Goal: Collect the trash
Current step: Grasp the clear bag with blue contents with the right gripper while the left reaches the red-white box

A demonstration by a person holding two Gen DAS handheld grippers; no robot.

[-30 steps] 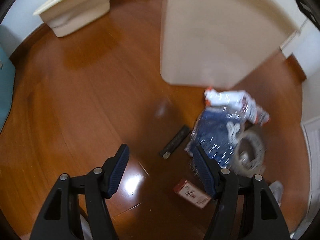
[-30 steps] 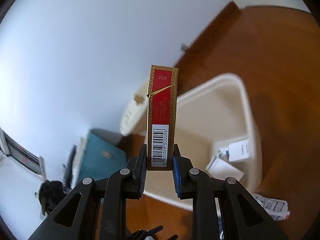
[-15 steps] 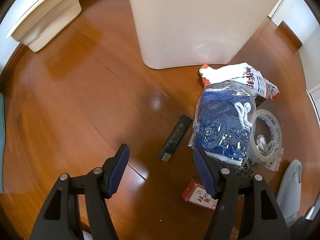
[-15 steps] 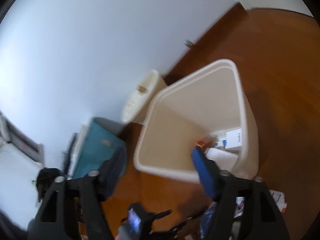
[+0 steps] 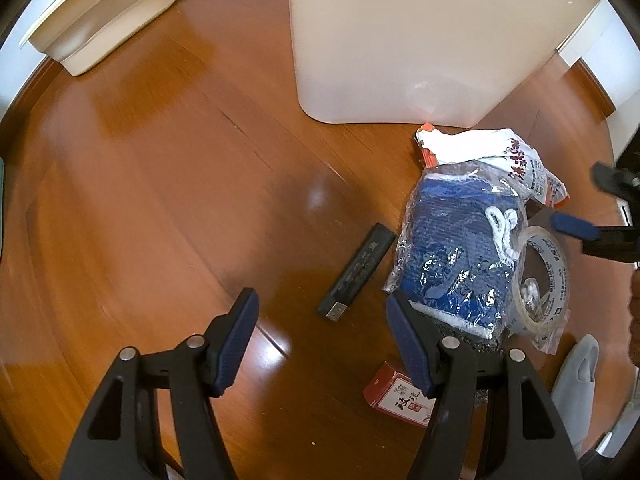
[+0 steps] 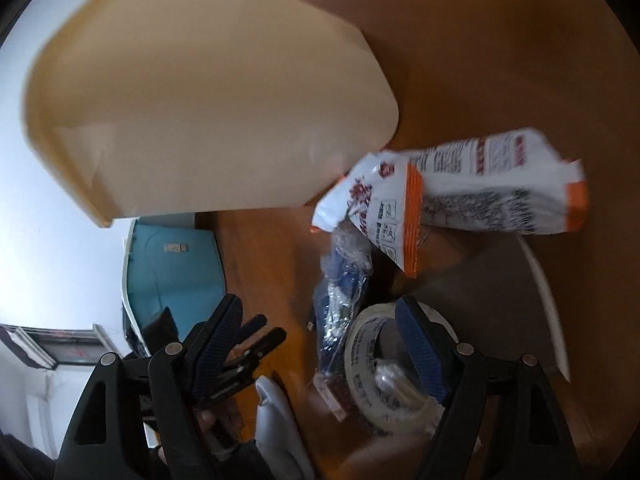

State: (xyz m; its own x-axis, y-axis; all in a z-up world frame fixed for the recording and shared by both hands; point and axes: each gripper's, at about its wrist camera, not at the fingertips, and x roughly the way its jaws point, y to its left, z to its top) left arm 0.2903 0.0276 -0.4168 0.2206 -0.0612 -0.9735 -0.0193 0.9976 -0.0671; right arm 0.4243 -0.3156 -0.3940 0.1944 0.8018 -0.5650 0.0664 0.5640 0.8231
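Bin work moves on: my right tool [image 6: 320, 344], a second ago pinching a red carton over the cream plastic bin [image 6: 208, 112], now gapes empty above the clear tape roll [image 6: 384, 372]; my left tool [image 5: 320, 332] hangs wide over the black USB stick [image 5: 358, 272].

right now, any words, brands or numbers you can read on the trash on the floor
White and orange snack bag: red Chinese characters and small print, too blurred to read.
Tape roll: blue printed lettering around the band, too warped to read for sure.
Red and white box: large Chinese characters, partly hidden by the left gripper.
Black stick: faint markings, unreadable.
Blue item in the clear bag: no text seen.
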